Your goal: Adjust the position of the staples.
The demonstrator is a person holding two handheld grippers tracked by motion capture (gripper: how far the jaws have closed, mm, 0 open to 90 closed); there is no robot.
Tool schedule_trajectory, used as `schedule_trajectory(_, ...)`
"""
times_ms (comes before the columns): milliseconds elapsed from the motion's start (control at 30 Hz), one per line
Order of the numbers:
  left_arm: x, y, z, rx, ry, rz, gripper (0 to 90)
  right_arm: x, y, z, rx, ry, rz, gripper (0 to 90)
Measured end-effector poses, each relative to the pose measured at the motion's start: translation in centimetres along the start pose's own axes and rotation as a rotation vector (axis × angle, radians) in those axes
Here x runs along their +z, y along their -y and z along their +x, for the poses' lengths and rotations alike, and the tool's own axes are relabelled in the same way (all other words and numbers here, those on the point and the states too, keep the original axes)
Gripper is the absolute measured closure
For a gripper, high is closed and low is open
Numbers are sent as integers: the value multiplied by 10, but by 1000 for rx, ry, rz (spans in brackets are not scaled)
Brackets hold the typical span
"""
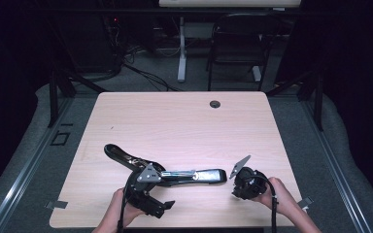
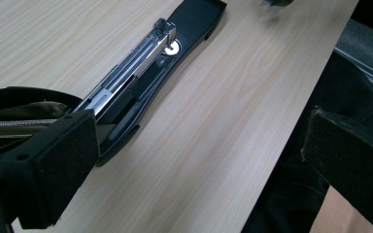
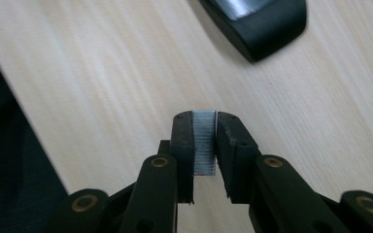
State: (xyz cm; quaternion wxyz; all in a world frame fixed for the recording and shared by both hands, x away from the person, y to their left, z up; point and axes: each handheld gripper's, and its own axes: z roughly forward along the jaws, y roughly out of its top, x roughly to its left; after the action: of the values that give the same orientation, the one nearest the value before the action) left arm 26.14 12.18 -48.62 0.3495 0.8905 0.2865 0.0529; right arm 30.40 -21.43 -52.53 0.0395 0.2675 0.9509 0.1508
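Staple strip [image 3: 204, 141] clamped flat between right gripper [image 3: 205, 145] pads, near table [image 1: 184, 121] edge. Likely light, brittle; keep side grip. Open stapler [image 1: 175, 174] beside. Left gripper [image 2: 194, 165] wide open, by stapler hinge.

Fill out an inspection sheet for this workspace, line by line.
Surface: light wood table, round grommet hole near far edge.
Job's things: black stapler lying opened out flat, metal staple channel exposed; strip of staples.
Clutter: nothing seen.
Grippers: left gripper open beside the stapler's hinge end; right gripper shut on strip of staples near the stapler's front.
Cables: one trails from each gripper; more on the floor.
Surroundings: folding chair, desk leg, dark curtains.
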Motion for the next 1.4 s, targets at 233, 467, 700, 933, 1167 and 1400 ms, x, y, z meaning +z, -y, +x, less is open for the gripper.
schedule_trajectory(233,1,0,-1,5,21,14,1,7,-1,-6,72,35,54,776)
schedule_trajectory(467,-8,15,-1,-18,26,28,0,12,-2,-9,128,65,96,775)
schedule_trajectory(700,-16,22,5,-47,12,7,0,11,-2,-10,127,44,97,710)
schedule_trajectory(933,-19,25,9,-50,8,14,0,5,-6,-12,89,52,109,667)
schedule_trajectory(1167,-22,29,12,-60,-8,20,0,12,-14,-13,63,36,158,684)
schedule_trajectory(1400,-19,29,12,-59,-2,30,0,12,-17,-14,78,25,194,721)
